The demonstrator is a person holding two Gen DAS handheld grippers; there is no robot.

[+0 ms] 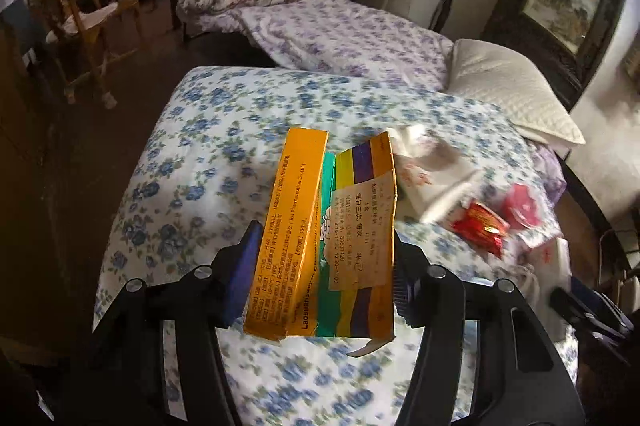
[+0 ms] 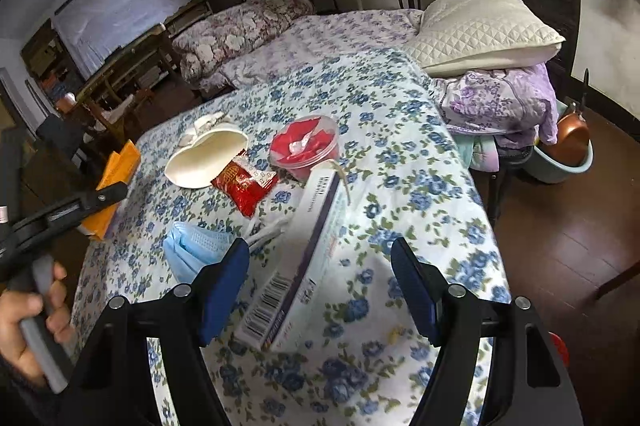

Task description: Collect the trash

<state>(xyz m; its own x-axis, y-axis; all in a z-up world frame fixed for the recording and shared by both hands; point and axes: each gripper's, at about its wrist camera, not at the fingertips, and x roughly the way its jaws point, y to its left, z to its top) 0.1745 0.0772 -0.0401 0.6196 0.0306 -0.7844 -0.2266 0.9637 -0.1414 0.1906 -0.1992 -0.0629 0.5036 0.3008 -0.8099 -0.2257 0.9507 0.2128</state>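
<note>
My left gripper (image 1: 320, 278) is shut on an orange medicine box (image 1: 316, 238) with rainbow stripes and a paper label, held above the blue-flowered bed cover (image 1: 208, 154). In the right wrist view the same box (image 2: 120, 166) shows at the left, held by the left gripper (image 2: 60, 210) with a person's hand (image 2: 24, 318) on the handle. My right gripper (image 2: 320, 286) is open, its pads on either side of a long white and purple carton (image 2: 304, 254) lying on the cover. Beyond it lie a blue face mask (image 2: 192, 250), a red snack packet (image 2: 244, 186), a white paper container (image 2: 206, 156) and a clear cup with red contents (image 2: 304, 142).
A white quilted pillow (image 2: 480, 30) rests on a folded purple quilt (image 2: 500, 102) at the bed's right end. A basin with a copper pan (image 2: 568, 146) stands on the wooden floor (image 2: 560, 246). A second bed (image 1: 340, 30) and a wooden chair (image 1: 80, 22) lie farther back.
</note>
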